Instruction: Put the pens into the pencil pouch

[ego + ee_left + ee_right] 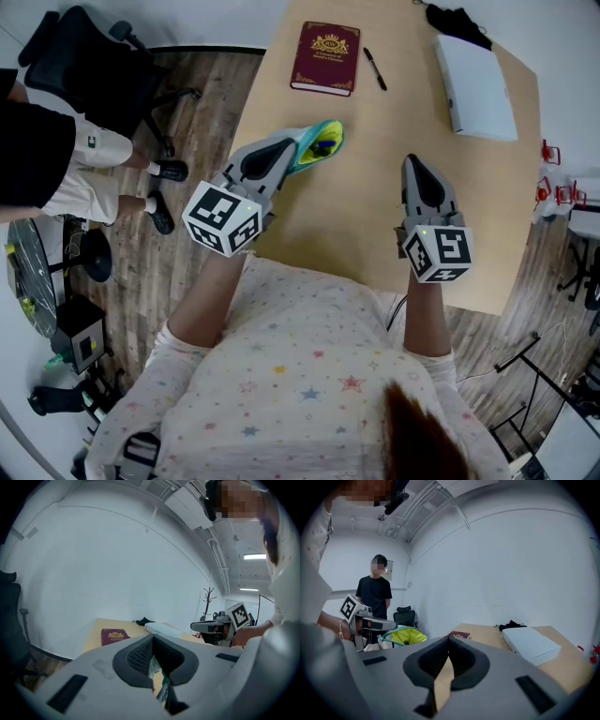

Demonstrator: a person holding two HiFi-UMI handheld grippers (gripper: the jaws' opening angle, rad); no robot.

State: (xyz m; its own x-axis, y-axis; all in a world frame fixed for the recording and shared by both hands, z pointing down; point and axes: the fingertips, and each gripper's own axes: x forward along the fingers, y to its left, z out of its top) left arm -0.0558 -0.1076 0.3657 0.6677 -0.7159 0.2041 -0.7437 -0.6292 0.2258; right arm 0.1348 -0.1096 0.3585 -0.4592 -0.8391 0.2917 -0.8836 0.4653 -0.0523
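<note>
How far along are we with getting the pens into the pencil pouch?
Done: something dark shows inside the pencil pouch, possibly pens, though I cannot tell. In hand: the left gripper is shut on the pouch's edge, holding it open; the right gripper is shut and empty. Left: one black pen lies on the table beside the red book.

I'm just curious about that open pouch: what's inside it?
The pencil pouch, pinched by the left gripper, shows a yellow-green lining and something dark blue; its deeper part is hidden.
</note>
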